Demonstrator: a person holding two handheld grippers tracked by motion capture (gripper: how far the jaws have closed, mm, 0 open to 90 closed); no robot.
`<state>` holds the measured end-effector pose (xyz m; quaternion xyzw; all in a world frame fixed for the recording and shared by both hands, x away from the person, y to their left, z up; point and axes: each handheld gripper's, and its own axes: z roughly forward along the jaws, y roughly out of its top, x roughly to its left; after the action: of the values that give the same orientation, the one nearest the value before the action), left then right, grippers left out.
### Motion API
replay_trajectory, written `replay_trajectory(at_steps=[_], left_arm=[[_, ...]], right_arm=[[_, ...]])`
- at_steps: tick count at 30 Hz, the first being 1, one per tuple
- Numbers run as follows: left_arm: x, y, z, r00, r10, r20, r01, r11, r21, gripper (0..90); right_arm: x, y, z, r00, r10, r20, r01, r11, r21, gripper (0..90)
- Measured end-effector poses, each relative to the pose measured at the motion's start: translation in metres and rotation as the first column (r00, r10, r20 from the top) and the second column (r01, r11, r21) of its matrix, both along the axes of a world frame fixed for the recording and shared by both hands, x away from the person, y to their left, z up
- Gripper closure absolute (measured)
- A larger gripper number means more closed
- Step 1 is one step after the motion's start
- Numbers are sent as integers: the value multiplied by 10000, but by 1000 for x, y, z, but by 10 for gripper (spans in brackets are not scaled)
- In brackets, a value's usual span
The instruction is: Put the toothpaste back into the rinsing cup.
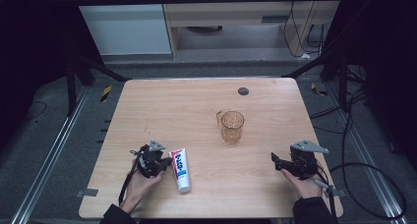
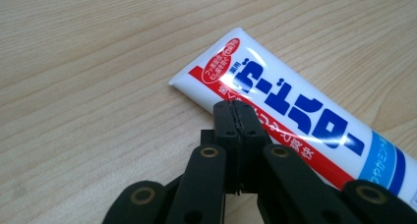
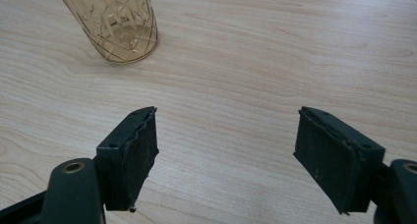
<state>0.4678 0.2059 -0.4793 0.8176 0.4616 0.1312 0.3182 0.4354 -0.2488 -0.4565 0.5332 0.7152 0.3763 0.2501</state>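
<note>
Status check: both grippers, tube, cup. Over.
Left gripper shut, empty, tips at the toothpaste tube lying flat. Right gripper open, empty, over bare table. Amber glass cup upright mid-table, nothing between it and the right gripper.

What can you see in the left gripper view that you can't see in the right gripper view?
The left gripper view has a white toothpaste tube with red and blue print lying flat, and the left gripper with its jaws pressed together just over the tube's edge. The right gripper view has an amber glass cup standing upright, and the right gripper with its jaws spread wide and nothing between them. Both look down on the same pale wooden table.
</note>
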Motion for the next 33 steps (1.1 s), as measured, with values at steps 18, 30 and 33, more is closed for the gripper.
replay_trajectory(at_steps=[18,30,33], left_arm=[[17,-30,-1,9991,-384,-176,388,9989,247,895],[12,-47,5,9954,-961,-13,961,9940,528,894],[11,-47,7,9943,-1066,34,1063,9926,583,893]], right_arm=[[1,1,-2,10000,26,-48,-26,10000,7,237],[2,1,-3,10000,20,-68,-20,10000,-52,235],[2,0,-3,10000,25,-69,-26,10000,-76,236]])
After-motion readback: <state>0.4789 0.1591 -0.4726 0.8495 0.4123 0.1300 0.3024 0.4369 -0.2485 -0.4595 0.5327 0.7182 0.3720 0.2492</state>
